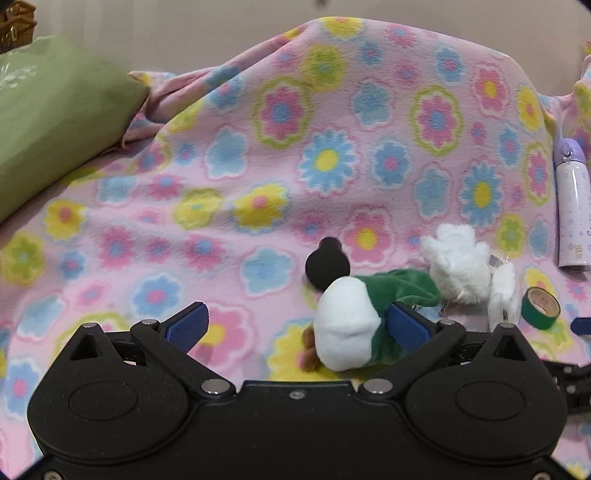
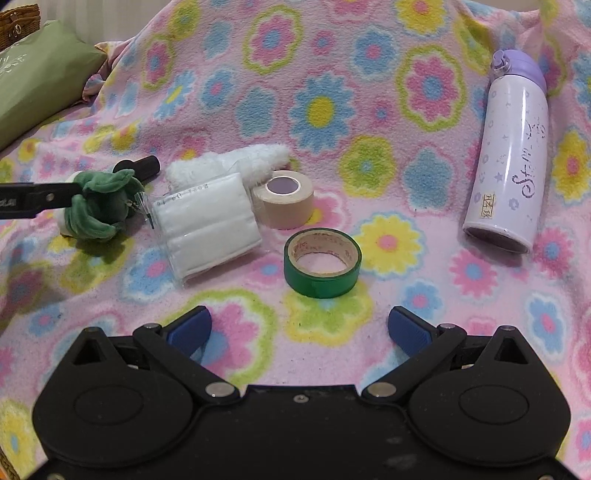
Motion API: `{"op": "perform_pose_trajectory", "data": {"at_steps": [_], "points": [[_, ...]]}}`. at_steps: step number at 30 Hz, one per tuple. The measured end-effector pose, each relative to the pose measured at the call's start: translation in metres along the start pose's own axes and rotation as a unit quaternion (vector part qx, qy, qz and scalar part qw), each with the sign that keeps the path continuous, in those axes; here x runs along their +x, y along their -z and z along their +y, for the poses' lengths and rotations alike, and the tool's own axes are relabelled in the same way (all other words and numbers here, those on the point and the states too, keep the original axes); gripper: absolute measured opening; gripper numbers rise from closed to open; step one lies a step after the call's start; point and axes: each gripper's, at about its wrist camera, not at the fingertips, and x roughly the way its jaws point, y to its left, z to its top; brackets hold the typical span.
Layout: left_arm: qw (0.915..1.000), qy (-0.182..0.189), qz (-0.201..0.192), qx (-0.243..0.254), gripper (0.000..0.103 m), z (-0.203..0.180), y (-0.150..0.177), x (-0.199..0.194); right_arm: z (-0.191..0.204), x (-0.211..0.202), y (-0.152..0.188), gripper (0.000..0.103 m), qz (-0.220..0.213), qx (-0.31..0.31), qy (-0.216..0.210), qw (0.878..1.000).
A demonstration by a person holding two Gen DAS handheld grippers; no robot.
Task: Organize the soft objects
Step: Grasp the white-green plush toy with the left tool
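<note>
A green and white plush toy (image 1: 354, 317) lies on the flowered pink blanket (image 1: 258, 155). My left gripper (image 1: 299, 325) is open, and the toy rests against its right finger (image 1: 406, 326). A fluffy white plush (image 1: 458, 262) lies just behind the toy. In the right wrist view the green toy (image 2: 99, 206) sits at the left, with the left gripper's finger beside it. The white plush (image 2: 236, 162) and a white padded pack (image 2: 207, 225) lie next to it. My right gripper (image 2: 299, 328) is open and empty, just in front of a green tape roll (image 2: 321, 262).
A beige tape roll (image 2: 284, 203) stands behind the green one. A lilac bottle (image 2: 509, 166) lies at the right. A black cylinder (image 2: 140, 166) lies behind the green toy. A green pillow (image 1: 51, 122) sits at the far left, a wicker basket (image 2: 18, 22) behind it.
</note>
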Motion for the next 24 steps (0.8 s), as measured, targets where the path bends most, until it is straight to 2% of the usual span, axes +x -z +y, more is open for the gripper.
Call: {"op": "perform_pose_trajectory", "data": {"at_steps": [4,8,12,20,24], "points": [[0.9998,0.013,-0.008,0.015,0.100,-0.001,0.007,-0.009,0.000,0.000,0.000,0.102,0.000,0.000,0.000,1.000],[0.9982,0.031,-0.022,0.046,0.100,-0.016,0.010,-0.012,0.000,0.000,0.000,0.102,0.000,0.000,0.001,1.000],[0.9972,0.042,-0.028,0.055,0.100,-0.031,0.007,-0.010,0.001,0.000,0.000,0.102,0.000,0.000,0.002,1.000],[0.9965,0.018,-0.012,0.080,0.100,-0.046,0.008,0.012,0.000,0.000,0.000,0.102,-0.001,0.000,0.002,1.000],[0.9970,0.030,0.002,0.071,0.090,-0.041,0.008,0.020,0.001,0.000,0.000,0.102,-0.001,0.000,0.002,1.000]]}}
